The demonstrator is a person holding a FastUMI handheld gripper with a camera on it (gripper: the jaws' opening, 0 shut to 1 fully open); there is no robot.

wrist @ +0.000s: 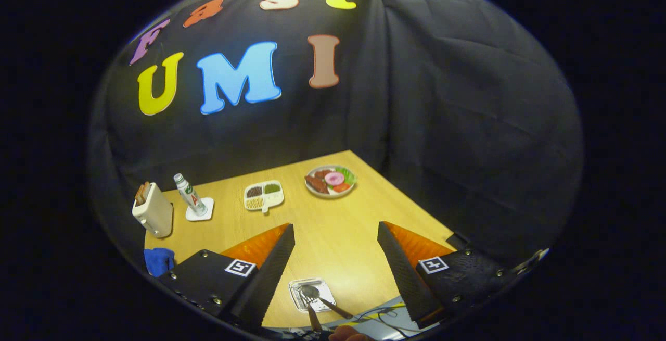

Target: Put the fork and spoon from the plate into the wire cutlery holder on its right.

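I'm high over the counter (333, 237) here, with the claw (336, 250) spread wide and nothing held in it; bare wood shows between the two fingers (273, 268).

Down low between the fingers, near the counter's close edge, sits the plate (299, 299), a small clear square one. The spoon (310, 292) lies on it, bowl on the plate and handle running off toward the right finger. The fork (307, 304) lies just beside the spoon, its handle pointing off the near edge. Some cables (382, 316) trail past the counter edge next to the plate. I can't make out the wire holder from here.

Well beyond the fingers, a round dish of food (330, 180) sits toward the far corner. Left of it is a divided tray (264, 196) with three fillings. Further left, a bottle (189, 194) stands tilted on a white coaster (201, 211). Then a white toaster (153, 211) with bread in its slots. A blue cloth (158, 261) lies near the toaster, just beside the left finger's mount.
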